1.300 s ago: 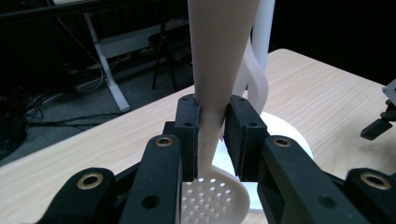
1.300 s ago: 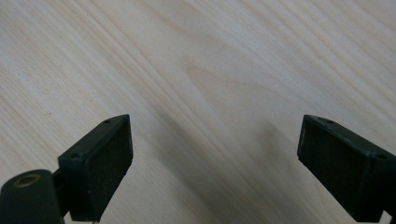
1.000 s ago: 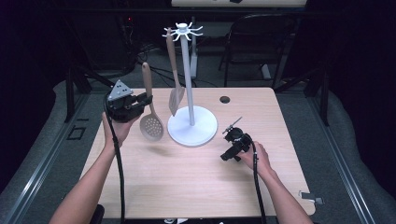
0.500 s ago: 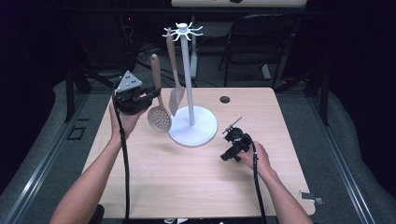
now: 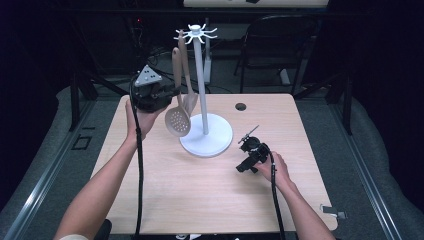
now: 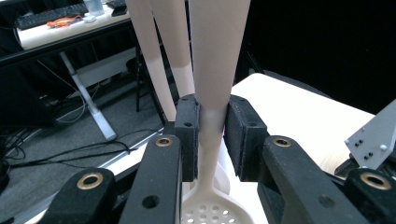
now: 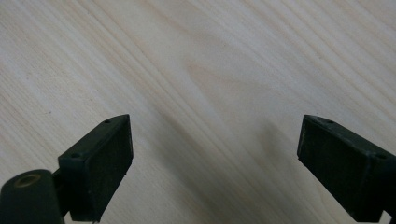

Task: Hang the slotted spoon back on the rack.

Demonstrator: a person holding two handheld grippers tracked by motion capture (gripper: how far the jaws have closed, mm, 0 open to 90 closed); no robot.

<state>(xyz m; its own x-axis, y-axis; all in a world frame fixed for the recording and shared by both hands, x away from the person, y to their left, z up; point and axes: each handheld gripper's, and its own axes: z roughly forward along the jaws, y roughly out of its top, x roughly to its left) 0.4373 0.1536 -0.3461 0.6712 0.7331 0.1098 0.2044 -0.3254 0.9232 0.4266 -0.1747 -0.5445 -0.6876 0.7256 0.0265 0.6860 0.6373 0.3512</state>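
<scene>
One beige slotted spoon (image 5: 178, 120), perforated bowl down

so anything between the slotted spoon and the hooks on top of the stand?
Partly. The left gripper is shut on the slotted spoon handle, beside the stand. Another utensil hangs from the hook ring, right beside the spoon's handle. The other hooks look free. The right gripper rests open on the table, well clear.
</scene>
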